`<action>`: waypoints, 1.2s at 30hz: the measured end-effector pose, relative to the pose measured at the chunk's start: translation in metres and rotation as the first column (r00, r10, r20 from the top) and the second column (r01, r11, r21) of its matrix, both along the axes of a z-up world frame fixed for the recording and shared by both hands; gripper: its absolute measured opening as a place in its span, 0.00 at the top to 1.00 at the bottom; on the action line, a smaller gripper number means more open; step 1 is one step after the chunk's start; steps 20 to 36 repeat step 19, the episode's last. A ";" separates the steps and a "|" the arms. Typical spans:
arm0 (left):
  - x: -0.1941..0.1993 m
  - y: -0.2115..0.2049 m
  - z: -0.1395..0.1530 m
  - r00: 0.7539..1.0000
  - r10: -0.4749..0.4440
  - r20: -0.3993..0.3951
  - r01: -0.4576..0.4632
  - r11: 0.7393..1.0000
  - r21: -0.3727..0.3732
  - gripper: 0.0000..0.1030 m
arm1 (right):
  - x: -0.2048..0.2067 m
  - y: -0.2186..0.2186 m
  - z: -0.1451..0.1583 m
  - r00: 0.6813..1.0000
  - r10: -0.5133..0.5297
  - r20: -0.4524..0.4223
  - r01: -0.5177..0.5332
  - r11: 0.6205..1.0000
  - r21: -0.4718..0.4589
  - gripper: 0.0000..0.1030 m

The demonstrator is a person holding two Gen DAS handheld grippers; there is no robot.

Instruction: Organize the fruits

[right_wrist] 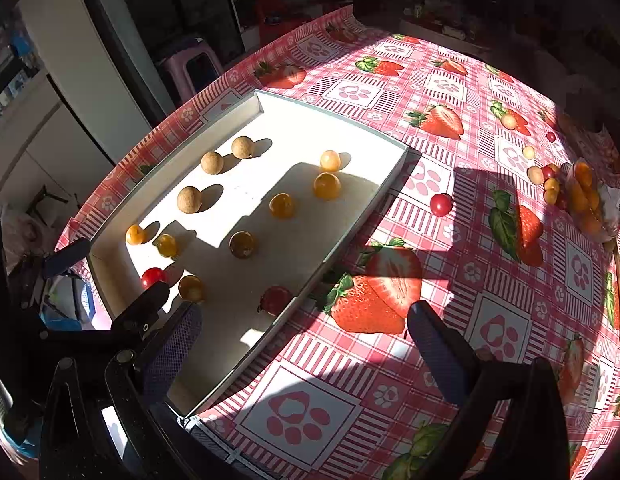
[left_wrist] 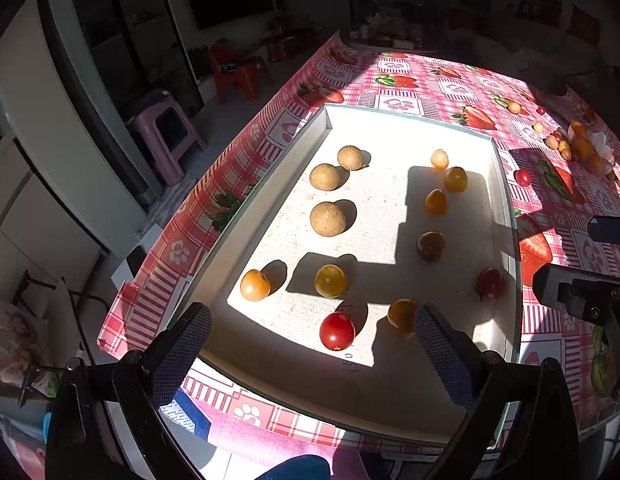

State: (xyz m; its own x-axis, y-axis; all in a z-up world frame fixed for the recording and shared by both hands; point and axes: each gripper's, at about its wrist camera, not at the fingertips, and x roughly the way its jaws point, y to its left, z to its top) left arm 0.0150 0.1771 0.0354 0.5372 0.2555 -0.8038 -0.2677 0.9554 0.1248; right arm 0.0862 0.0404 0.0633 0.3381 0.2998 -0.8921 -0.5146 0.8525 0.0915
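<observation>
Presently my left tool [left_wrist: 312,344] hangs released over the white tray [left_wrist: 269,196], nearest a red cherry tomato [left_wrist: 337,331]; my right tool [right_wrist: 305,340], likewise released, hovers above the strawberry-print counter [right_wrist: 490,312] beside it.

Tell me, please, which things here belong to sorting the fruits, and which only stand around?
Belong: white tray; brown round fruits; yellow tomatoes; red tomatoes; loose red tomato; fruit pile.

Only around: strawberry tablecloth; pink stool; red chair.
</observation>
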 end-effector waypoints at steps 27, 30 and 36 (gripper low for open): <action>-0.007 -0.001 -0.003 1.000 0.001 -0.006 -0.001 1.000 -0.021 0.01 | -0.003 0.003 -0.001 1.000 0.021 0.014 -0.021 1.000 -0.015 0.00; -0.007 -0.001 -0.003 1.000 0.001 -0.006 -0.001 1.000 -0.021 0.01 | -0.003 0.003 -0.001 1.000 0.021 0.014 -0.021 1.000 -0.015 0.00; -0.007 -0.001 -0.003 1.000 0.001 -0.006 -0.001 1.000 -0.021 0.01 | -0.003 0.003 -0.001 1.000 0.021 0.014 -0.021 1.000 -0.015 0.00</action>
